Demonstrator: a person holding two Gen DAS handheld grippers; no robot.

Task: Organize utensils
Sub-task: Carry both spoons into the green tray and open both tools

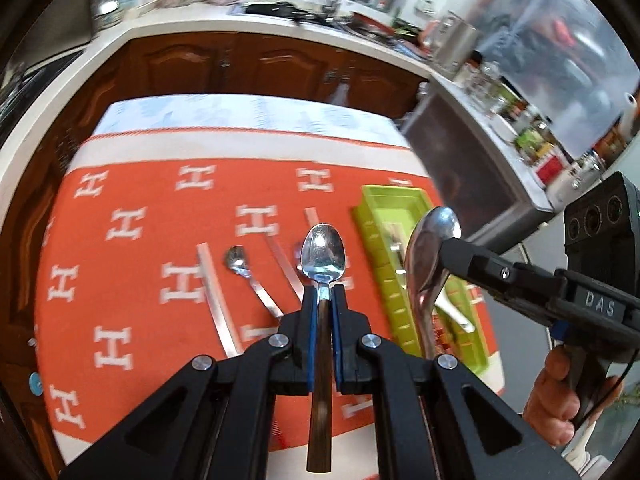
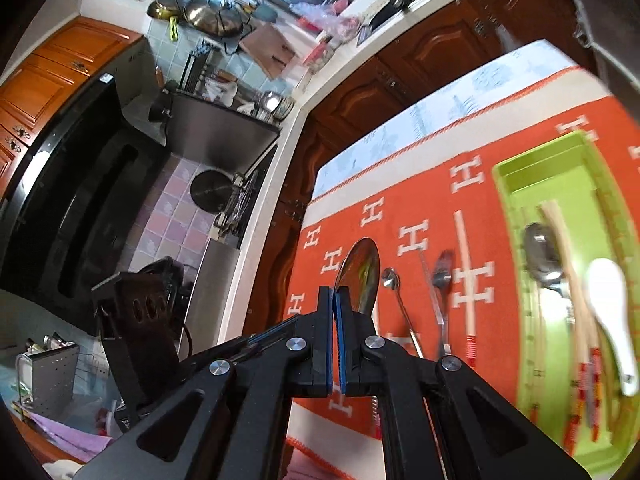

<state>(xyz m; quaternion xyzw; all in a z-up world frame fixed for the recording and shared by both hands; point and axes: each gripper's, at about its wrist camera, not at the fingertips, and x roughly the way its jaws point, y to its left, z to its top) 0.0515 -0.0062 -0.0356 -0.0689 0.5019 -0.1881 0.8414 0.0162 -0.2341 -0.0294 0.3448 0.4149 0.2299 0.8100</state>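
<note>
My left gripper (image 1: 323,294) is shut on a wooden-handled spoon (image 1: 323,252), held above the orange cloth (image 1: 140,280). My right gripper (image 2: 334,296) is shut on a large metal spoon (image 2: 360,268), which also shows in the left wrist view (image 1: 428,248) beside the green tray (image 1: 384,208). The green tray (image 2: 560,160) holds a metal spoon (image 2: 544,256), a white ceramic spoon (image 2: 608,292) and chopsticks (image 2: 576,280). On the cloth lie a small spoon (image 1: 236,260), a chopstick (image 1: 216,296) and another chopstick (image 1: 286,264). The right wrist view shows the small spoon (image 2: 390,280), a fork (image 2: 442,276) and a chopstick (image 2: 464,264).
The table (image 1: 240,112) stands before brown kitchen cabinets (image 1: 240,60) and a white counter (image 1: 200,20). A shelf with jars (image 1: 512,120) is at the right. A stove (image 2: 224,192) and a cutlery holder (image 2: 48,376) lie left in the right wrist view.
</note>
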